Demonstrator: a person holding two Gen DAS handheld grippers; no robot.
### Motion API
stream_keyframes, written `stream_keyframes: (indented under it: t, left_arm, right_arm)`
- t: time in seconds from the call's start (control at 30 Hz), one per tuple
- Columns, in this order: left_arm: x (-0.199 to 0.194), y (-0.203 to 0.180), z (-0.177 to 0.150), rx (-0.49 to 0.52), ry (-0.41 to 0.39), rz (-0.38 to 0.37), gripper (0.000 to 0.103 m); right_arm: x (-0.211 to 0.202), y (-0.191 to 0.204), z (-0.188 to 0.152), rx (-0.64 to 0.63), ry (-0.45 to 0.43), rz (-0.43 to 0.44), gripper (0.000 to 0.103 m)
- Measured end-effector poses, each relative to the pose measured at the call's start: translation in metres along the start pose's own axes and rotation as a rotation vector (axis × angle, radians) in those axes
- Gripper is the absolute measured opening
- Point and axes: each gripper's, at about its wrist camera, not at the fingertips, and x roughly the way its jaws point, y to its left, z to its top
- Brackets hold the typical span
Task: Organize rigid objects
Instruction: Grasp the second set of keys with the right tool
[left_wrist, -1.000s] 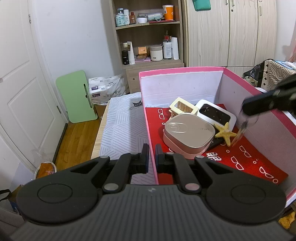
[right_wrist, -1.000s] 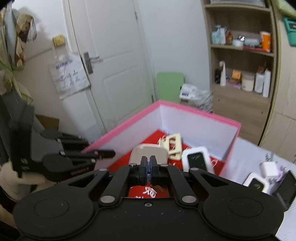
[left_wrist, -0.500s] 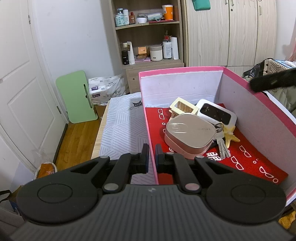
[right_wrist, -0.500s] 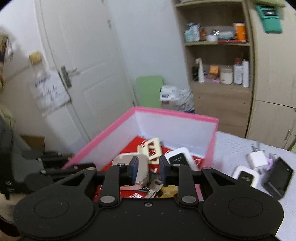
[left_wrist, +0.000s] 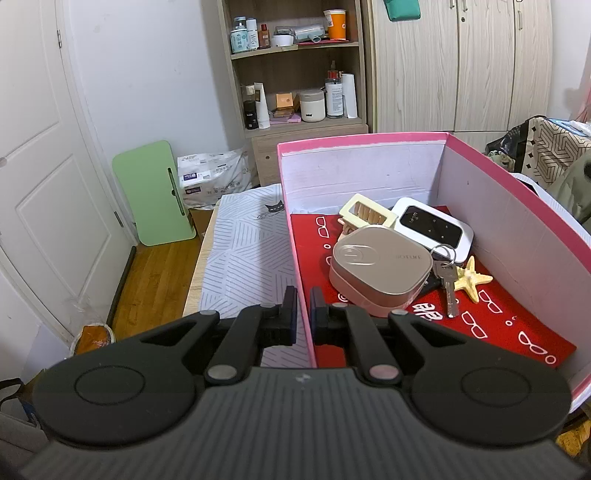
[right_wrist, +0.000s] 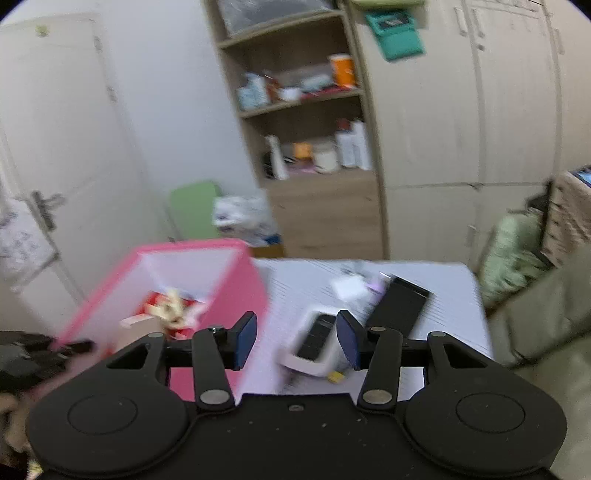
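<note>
My left gripper is shut on the near left wall of the pink box. Inside the box lie a beige case, a cream hair clip, a white wifi router, and keys with a starfish charm. My right gripper is open and empty, to the right of the pink box, above the table. Beyond its fingers lie a white device with a dark screen, a black phone and a white charger. The right wrist view is blurred.
The table has a grey striped cloth. A wooden shelf unit with bottles, a wardrobe, a white door and a green board stand behind. A bag lies at the right.
My right gripper opened, dropped the keys with the starfish into the box, and swung right, out over the table. My left gripper has kept its hold on the box wall.
</note>
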Motion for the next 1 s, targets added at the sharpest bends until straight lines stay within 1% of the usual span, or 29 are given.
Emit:
stream_keyframes:
  t: [0.1, 0.23, 0.27, 0.33, 0.37, 0.4, 0.47, 0.53, 0.57, 0.6, 0.63, 0.67, 0.7, 0.8, 0.9, 1.0]
  left_arm:
    - [0.0, 0.0, 0.0, 0.0, 0.0, 0.001, 0.006]
    - [0.0, 0.0, 0.0, -0.004, -0.001, 0.001, 0.006]
    - [0.0, 0.0, 0.0, -0.004, -0.001, 0.001, 0.006]
    - [0.0, 0.0, 0.0, -0.006, 0.0, 0.001, 0.006]
    - [0.0, 0.0, 0.0, -0.007, 0.0, 0.001, 0.006]
    - [0.0, 0.0, 0.0, -0.007, 0.0, 0.0, 0.006]
    - [0.0, 0.001, 0.0, -0.005, 0.001, 0.001, 0.006]
    - [0.0, 0.0, 0.0, -0.002, 0.0, 0.002, 0.006]
    - [0.001, 0.0, -0.001, 0.0, 0.001, 0.003, 0.006]
    - [0.001, 0.0, -0.001, -0.001, 0.001, 0.002, 0.006]
    - [0.001, 0.0, 0.0, -0.002, 0.001, 0.002, 0.006]
    - [0.001, 0.0, 0.0, 0.0, 0.001, 0.004, 0.006]
    - [0.001, 0.0, 0.0, 0.002, 0.001, 0.004, 0.006]
    - [0.001, 0.0, 0.0, 0.001, 0.001, 0.004, 0.006]
    - [0.001, 0.0, 0.0, 0.0, 0.001, 0.003, 0.006]
    - [0.001, 0.0, 0.0, -0.001, 0.001, 0.002, 0.006]
  right_arm:
    - [0.016, -0.011, -0.017, -0.028, 0.059, -0.065, 0.055]
    - [0.035, -0.025, -0.039, -0.042, 0.111, -0.129, 0.055]
    - [0.039, -0.03, -0.043, -0.014, 0.121, -0.136, 0.055]
    - [0.05, -0.041, -0.051, 0.077, 0.153, -0.116, 0.055]
    - [0.054, -0.045, -0.054, 0.097, 0.16, -0.109, 0.055]
    - [0.058, -0.046, -0.056, 0.104, 0.161, -0.121, 0.055]
    - [0.062, -0.044, -0.061, 0.082, 0.154, -0.172, 0.055]
    - [0.061, -0.042, -0.065, 0.065, 0.132, -0.178, 0.055]
    - [0.061, -0.042, -0.066, 0.066, 0.127, -0.171, 0.052]
    - [0.059, -0.043, -0.066, 0.069, 0.12, -0.158, 0.035]
    - [0.057, -0.046, -0.066, 0.095, 0.116, -0.13, 0.025]
    - [0.055, -0.049, -0.066, 0.124, 0.116, -0.116, 0.008]
    - [0.054, -0.052, -0.064, 0.141, 0.115, -0.115, 0.006]
    - [0.047, -0.053, -0.057, 0.143, 0.075, -0.11, 0.006]
    - [0.04, -0.045, -0.048, 0.128, 0.05, -0.083, 0.006]
    - [0.032, -0.031, -0.038, 0.088, 0.019, -0.074, 0.006]
